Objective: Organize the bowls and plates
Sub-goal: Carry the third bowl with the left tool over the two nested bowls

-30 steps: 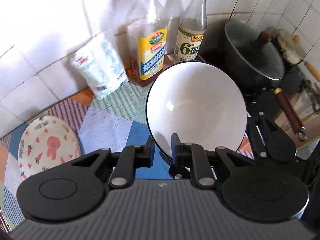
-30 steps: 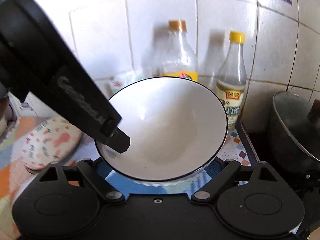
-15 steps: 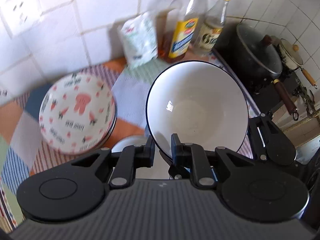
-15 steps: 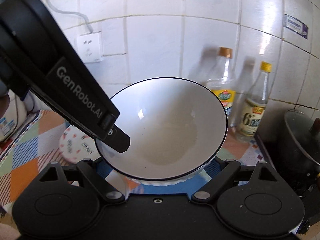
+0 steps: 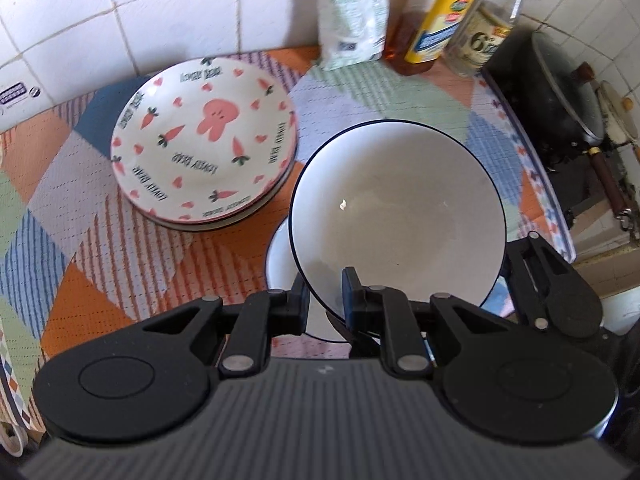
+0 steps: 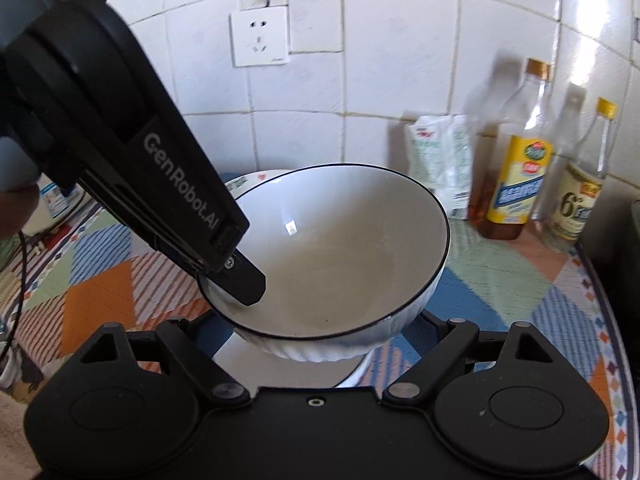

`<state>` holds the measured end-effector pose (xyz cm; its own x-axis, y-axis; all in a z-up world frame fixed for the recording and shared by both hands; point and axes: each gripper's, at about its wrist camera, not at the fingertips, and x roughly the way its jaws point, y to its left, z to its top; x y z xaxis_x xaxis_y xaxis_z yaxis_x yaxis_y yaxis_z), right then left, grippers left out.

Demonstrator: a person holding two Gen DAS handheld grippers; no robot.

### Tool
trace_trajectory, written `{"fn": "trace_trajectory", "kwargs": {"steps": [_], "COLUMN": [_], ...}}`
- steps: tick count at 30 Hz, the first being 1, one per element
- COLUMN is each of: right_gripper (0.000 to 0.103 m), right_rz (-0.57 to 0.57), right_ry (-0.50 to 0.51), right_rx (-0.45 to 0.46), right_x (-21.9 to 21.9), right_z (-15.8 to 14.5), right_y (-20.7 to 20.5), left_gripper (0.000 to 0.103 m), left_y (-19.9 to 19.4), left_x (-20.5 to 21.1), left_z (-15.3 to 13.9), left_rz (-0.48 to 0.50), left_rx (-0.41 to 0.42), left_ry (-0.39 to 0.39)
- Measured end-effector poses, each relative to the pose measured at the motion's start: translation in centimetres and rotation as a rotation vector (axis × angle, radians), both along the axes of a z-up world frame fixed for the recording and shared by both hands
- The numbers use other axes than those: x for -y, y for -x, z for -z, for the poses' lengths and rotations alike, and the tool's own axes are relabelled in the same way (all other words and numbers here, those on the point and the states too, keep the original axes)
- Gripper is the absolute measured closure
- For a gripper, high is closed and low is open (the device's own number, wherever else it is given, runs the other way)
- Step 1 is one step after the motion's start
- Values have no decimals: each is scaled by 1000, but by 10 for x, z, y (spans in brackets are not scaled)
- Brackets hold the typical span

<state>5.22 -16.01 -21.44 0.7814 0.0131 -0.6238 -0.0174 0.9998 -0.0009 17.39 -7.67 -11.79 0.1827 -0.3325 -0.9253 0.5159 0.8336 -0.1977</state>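
Observation:
My left gripper [image 5: 326, 294] is shut on the near rim of a white bowl with a dark rim line [image 5: 396, 216], held above the counter. The bowl also shows in the right wrist view [image 6: 332, 256], with the left gripper [image 6: 236, 280] clamped on its left rim. My right gripper [image 6: 320, 328] is open, its fingers spread wide under the bowl; their tips are hidden. A second white bowl [image 5: 284, 264] stands on the counter right below the held one. A stack of rabbit-and-carrot plates [image 5: 204, 144] lies to the left.
A patchwork mat [image 5: 100, 240] covers the counter. A white bag [image 5: 352, 12], an oil bottle [image 5: 436, 28] and a vinegar bottle [image 5: 484, 36] stand at the tiled back wall. A dark pot [image 5: 560, 88] sits on the stove at right. A wall socket [image 6: 260, 36] is above.
Both grippers have carried the bowl back and left from the bottles, over the second white bowl. The plate stack has come into fuller view.

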Motion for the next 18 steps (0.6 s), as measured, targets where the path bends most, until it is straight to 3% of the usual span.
{"fn": "trace_trajectory", "kwargs": {"steps": [8,18], "right_gripper": [11,11], "right_rz": [-47,-83], "right_ry": [-37,37], "right_rx": [-83,-112], "right_x": [-5,-10], "right_z": [12,16], "right_y": [-9,-6], "left_gripper": [88,87], "left_y": [-14,-16], "left_x": [-5,-2], "left_z": [33,41], "left_rz": [-19,-2], "left_rx": [-65,-111], "left_ry": [-35,-61]}}
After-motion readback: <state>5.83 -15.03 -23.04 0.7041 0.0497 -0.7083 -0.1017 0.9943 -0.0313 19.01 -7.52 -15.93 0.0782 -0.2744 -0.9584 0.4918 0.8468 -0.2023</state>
